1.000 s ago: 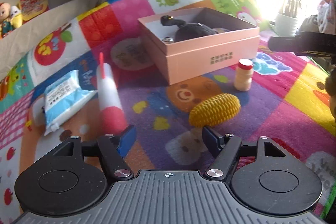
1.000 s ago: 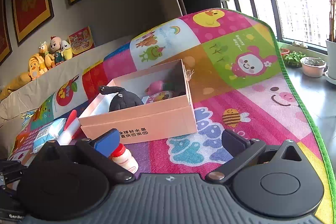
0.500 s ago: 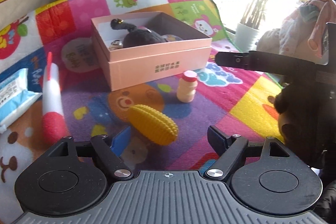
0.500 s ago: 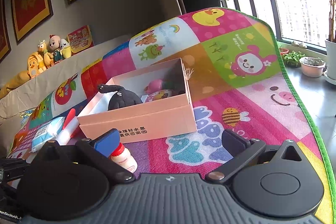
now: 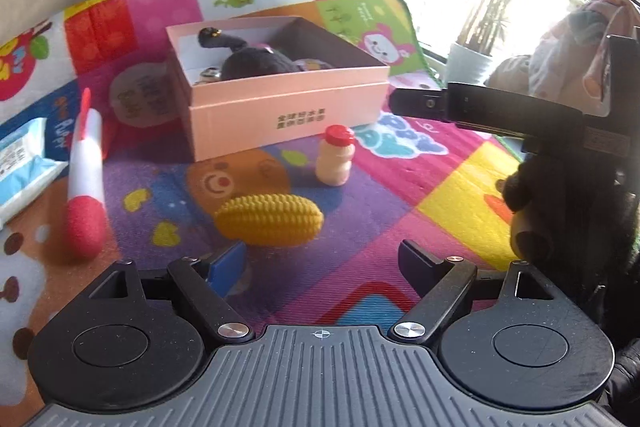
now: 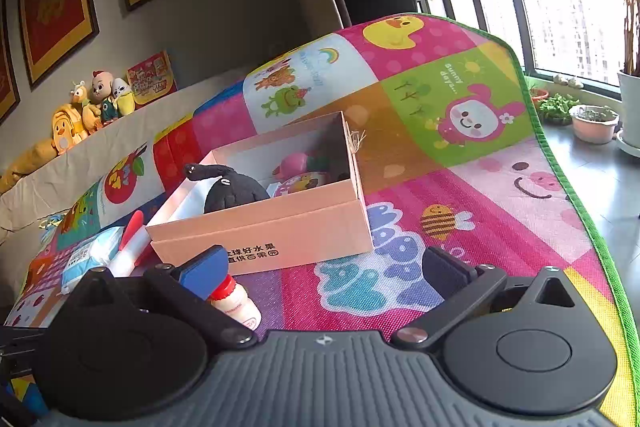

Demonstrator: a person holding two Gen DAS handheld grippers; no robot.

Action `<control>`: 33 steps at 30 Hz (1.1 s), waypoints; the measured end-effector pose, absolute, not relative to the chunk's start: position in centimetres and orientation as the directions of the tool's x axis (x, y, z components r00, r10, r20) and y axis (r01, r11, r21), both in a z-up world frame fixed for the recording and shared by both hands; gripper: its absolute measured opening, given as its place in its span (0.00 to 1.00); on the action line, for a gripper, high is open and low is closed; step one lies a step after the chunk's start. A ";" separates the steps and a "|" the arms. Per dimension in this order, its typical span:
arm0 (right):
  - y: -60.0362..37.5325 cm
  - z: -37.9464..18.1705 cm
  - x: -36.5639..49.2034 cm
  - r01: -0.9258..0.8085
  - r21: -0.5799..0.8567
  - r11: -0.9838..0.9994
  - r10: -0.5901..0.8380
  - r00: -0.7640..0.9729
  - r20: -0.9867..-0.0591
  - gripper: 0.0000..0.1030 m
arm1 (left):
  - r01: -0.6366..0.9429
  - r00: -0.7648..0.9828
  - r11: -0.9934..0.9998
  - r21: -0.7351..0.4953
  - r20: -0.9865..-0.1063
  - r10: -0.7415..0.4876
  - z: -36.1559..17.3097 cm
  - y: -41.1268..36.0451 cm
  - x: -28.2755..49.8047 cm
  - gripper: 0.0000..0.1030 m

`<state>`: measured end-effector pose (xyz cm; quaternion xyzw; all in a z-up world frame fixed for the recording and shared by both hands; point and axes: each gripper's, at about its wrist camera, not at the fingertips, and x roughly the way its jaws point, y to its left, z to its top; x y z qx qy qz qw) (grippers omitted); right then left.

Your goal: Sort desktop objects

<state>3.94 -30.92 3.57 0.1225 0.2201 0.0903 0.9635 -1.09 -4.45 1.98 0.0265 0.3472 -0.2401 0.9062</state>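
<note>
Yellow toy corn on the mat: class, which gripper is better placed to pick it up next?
Probably the left gripper: its open jaws have just been widening, and the toy corn lies directly ahead.

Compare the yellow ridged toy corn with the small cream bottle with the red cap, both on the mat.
The yellow ridged toy corn lies on its side; the small cream bottle with the red cap stands upright. The corn is one colour with a bumpy surface; the bottle is smooth and two-coloured. The corn sits nearer the left gripper, the bottle nearer the pink cardboard box. Both rest on the colourful play mat, outside the box.
</note>
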 end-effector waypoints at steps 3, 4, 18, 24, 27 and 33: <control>-30.9 3.6 3.9 -0.120 0.275 0.954 0.228 0.887 -0.402 1.00 | 0.409 0.688 0.909 -0.073 -0.630 -0.360 2.0 -3.9 -0.6 0.91; -30.9 3.6 3.9 -0.120 0.275 0.954 0.228 0.887 -0.402 1.00 | 0.396 0.695 0.915 -0.069 -0.629 -0.349 2.0 -3.7 -0.2 0.91; -30.9 3.6 4.0 -0.122 0.275 0.954 0.230 0.886 -0.403 1.00 | 0.353 0.712 0.933 -0.070 -0.627 -0.317 0.9 -4.3 1.2 0.70; -28.6 4.0 3.9 -0.227 0.166 0.960 0.279 0.848 -0.450 1.00 | 0.313 0.748 0.949 -0.046 -0.603 -0.276 1.5 -2.4 -0.7 0.70; -26.0 4.3 3.9 -0.293 0.039 0.955 0.272 0.821 -0.502 0.87 | 0.286 0.758 0.956 -0.060 -0.596 -0.264 1.7 -1.1 -1.3 0.71; -21.9 3.4 5.7 -0.364 -0.130 0.922 0.214 0.759 -0.615 0.56 | 0.272 0.763 0.957 -0.101 -0.584 -0.278 1.6 0.1 -2.1 0.71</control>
